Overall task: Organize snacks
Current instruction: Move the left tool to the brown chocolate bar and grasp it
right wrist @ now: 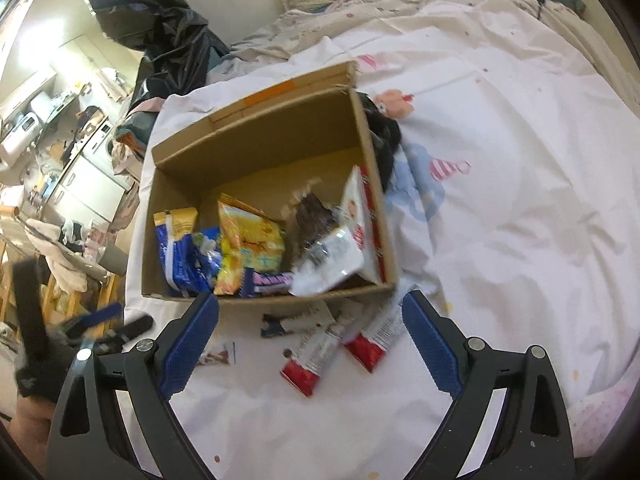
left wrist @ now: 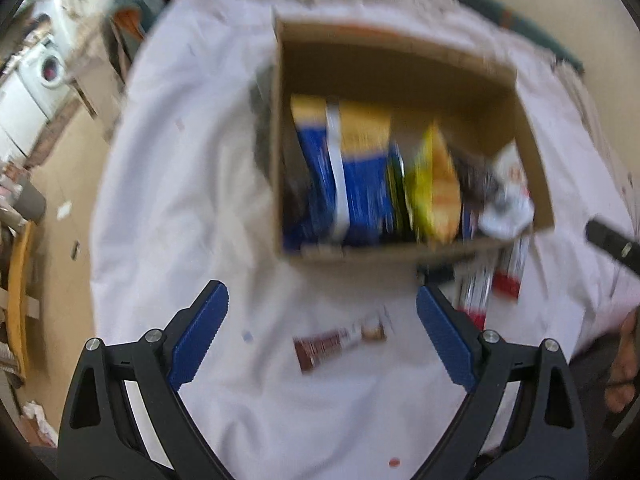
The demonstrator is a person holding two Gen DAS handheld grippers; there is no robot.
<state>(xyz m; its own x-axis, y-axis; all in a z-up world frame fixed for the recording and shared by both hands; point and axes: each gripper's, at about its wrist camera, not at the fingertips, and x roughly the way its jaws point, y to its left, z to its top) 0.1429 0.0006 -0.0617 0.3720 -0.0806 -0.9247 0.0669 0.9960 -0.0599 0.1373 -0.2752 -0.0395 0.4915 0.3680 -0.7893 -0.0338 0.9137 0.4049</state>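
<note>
Left tool (left wrist: pixel 322 334): released, holding nothing, over the bed (left wrist: pixel 168 168).
Bar (left wrist: pixel 340 344): brown wrapper, flat between its fingers, long axis crosswise, nearest this tool.
Box (right wrist: pixel 384 216): snacks inside, beyond both tools.
Right tool (right wrist: pixel 310 342): spread, holding nothing.
Sachets (right wrist: pixel 316 356): two red-ended, just ahead, slanting.
Writing: too blurred to read.

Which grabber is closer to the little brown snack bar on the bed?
Left, probably. The left gripper is open right over the brown snack bar, which lies between its fingers. The right gripper hangs open farther right, over the two red-and-white packets.
</note>
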